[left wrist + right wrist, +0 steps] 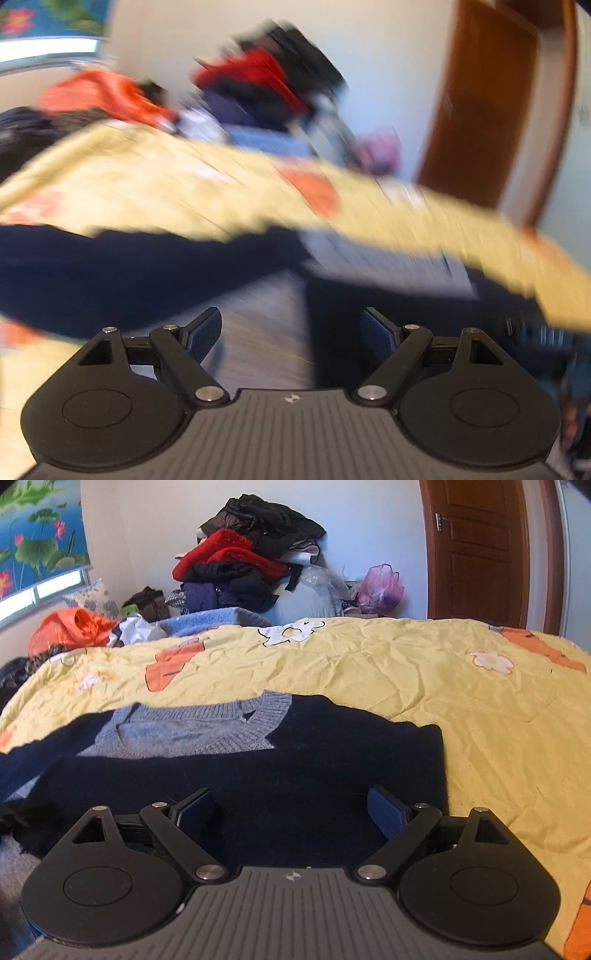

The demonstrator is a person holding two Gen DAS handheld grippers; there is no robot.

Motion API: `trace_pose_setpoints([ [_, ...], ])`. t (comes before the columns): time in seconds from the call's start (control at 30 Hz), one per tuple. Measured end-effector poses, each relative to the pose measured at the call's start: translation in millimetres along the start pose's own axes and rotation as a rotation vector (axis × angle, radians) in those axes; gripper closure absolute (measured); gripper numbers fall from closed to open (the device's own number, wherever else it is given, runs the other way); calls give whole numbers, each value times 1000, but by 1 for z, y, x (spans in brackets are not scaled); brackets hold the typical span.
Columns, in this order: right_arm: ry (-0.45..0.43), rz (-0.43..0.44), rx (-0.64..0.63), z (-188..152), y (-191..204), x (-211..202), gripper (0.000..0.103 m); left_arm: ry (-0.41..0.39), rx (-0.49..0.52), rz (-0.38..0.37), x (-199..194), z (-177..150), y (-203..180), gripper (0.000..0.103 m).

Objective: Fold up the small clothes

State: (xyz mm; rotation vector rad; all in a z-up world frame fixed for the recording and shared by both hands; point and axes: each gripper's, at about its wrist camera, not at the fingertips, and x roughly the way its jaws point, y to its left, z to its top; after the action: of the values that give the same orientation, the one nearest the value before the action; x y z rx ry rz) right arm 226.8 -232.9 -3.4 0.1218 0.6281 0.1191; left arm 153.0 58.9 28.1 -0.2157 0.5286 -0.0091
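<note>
I see matching left tongs (290, 328) and right tongs (291, 808): black linkage arms, silver pivot screws, blue ribbed pads (384, 810), round black discs, grey ribbed housing, small star emblem.

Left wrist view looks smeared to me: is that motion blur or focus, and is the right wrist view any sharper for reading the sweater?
Left wrist view: streaky motion blur across the yellow bedspread and clothes pile, while the left gripper stays crisp, so not focus. Right wrist view: sharp, daylit; navy sweater with its grey collar reads clearly, fisheye bending the door.
</note>
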Motion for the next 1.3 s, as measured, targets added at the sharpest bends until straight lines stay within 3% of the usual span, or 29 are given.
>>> trace_pose_setpoints([
  [0.13,-9,21,27,0,-5,-2,13,-127,-268,127,-46,38,117,19],
  [0.27,-5,20,14,-1,-2,-1,11,-167,-698,272,-74,60,264,18],
  [0.37,-4,23,14,-1,-2,-1,10,-164,-955,234,-79,50,352,18],
  [0.43,-6,26,17,-1,-2,-2,10,-110,-1039,184,-72,42,388,18],
  [0.67,-6,27,18,-1,-2,-2,10,1,-944,236,-43,36,424,18],
  [0.83,-6,28,19,-1,-2,-1,9,10,-889,235,-24,41,424,21],
  [0.87,-6,28,20,-1,-2,-1,9,20,-875,233,-20,43,423,27],
  [0.93,-6,29,20,-1,-2,-1,9,45,-838,232,-13,46,420,58],
  [1.0,-6,28,18,-1,-2,-1,8,67,-798,249,-9,48,415,72],
  [1.3,-7,30,21,-1,-2,-2,8,53,-706,289,-26,67,399,91],
])
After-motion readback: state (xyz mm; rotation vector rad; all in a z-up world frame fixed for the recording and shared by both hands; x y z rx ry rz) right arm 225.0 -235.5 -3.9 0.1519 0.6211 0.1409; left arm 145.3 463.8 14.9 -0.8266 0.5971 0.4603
